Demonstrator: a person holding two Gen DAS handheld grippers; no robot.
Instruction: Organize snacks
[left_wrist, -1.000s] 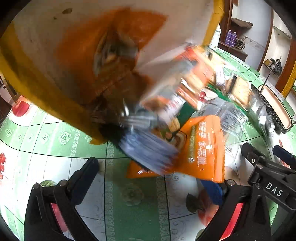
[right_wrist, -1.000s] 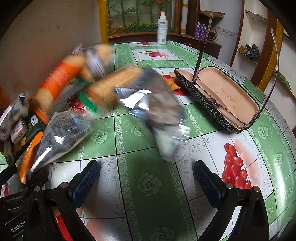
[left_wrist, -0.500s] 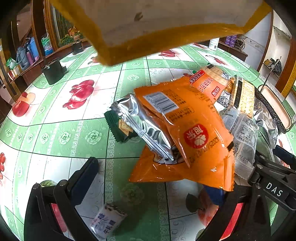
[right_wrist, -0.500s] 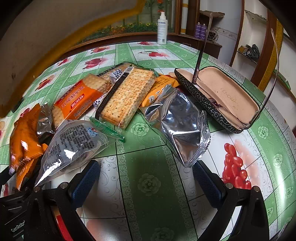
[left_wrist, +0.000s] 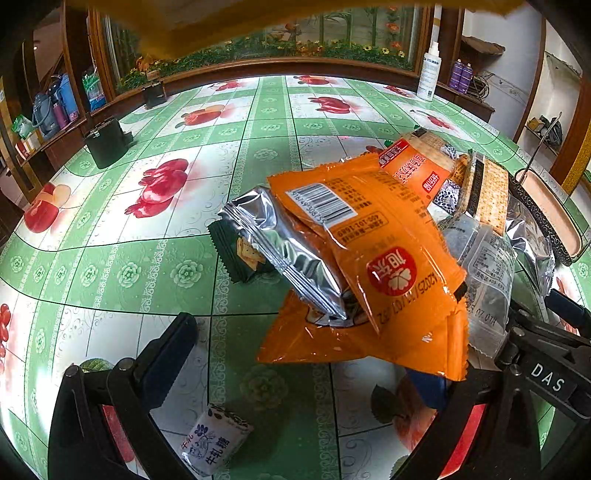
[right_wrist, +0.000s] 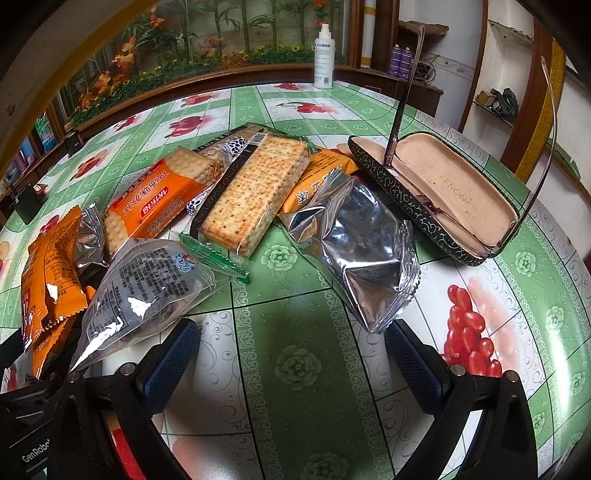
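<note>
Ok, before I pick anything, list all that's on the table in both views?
orange snack packets: at least two, orange, stacked at the pile's left end
silver packet: one, under the orange ones
green packet: one, dark green, beneath that silver packet
small candy: one, white and blue, apart, near the left gripper
cracker packs: two, clear and orange wrap, middle of pile
clear bag: one, dark contents
silver bag: one, beside the glasses case
glasses case: one, open, glasses inside
spray bottle: one, white, far edge
left gripper: jaws open
right gripper: jaws open
</note>
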